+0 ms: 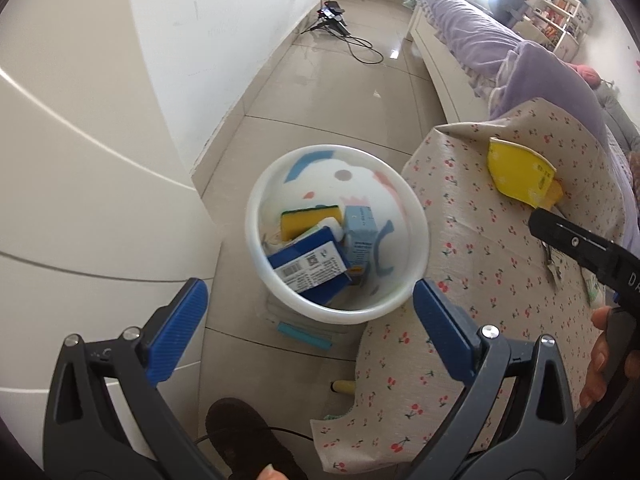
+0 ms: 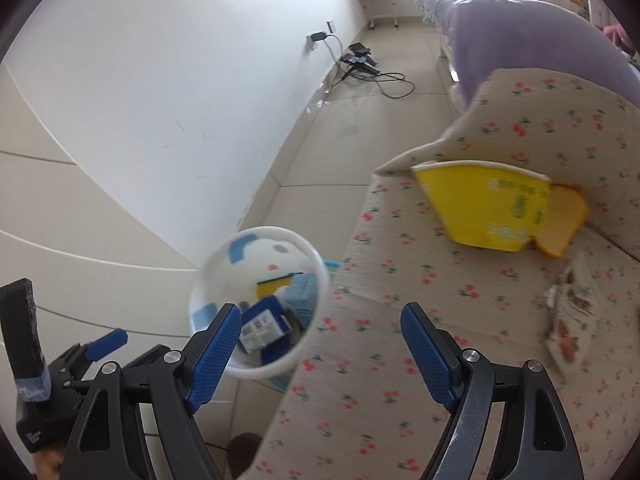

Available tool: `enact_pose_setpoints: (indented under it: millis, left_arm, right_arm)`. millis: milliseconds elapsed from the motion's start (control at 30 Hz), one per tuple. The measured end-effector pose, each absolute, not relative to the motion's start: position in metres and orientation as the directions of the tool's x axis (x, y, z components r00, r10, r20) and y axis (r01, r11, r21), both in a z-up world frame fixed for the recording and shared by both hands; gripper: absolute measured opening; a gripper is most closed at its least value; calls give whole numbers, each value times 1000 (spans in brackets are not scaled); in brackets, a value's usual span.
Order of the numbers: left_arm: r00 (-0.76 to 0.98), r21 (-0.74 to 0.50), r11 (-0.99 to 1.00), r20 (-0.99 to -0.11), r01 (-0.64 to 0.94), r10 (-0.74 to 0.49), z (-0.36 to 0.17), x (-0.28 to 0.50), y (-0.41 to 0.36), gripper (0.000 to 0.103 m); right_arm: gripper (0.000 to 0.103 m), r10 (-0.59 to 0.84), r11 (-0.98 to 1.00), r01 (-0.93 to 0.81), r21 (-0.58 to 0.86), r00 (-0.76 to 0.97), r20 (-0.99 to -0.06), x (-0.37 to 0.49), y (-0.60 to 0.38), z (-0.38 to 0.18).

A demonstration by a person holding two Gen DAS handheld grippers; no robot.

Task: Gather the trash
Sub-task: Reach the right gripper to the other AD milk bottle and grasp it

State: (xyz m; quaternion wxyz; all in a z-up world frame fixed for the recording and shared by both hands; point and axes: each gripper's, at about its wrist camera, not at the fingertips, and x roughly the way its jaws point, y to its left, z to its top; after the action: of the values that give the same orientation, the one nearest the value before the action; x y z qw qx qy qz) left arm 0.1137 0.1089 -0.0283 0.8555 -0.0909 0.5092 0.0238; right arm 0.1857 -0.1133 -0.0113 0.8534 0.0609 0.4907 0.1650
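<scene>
While the round white plastic bin (image 1: 338, 236) stands on the glossy floor tiles (image 1: 320, 92) just beside the cherry-print cloth's (image 1: 496, 264) edge, both the left gripper (image 1: 308, 328) and right gripper (image 2: 320, 356) hang spread wide, holding nothing. Boxes and a sponge fill the bin; a flattened yellow carton (image 2: 492, 208) and a crinkled wrapper (image 2: 568, 312) lie on the cloth.

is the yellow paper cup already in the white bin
No, the flattened yellow paper cup lies on the cherry-print tablecloth, outside the white bin on the floor.
</scene>
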Motion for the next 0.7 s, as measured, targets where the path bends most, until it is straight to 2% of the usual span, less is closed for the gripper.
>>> enact_pose_setpoints:
  millis: [700]
  left_arm:
    - [475,-162,987,-867,10,-147,-17,126,9,102]
  right_arm:
    - [84,194,980,-54,194,505,-841,160,-261,-4]
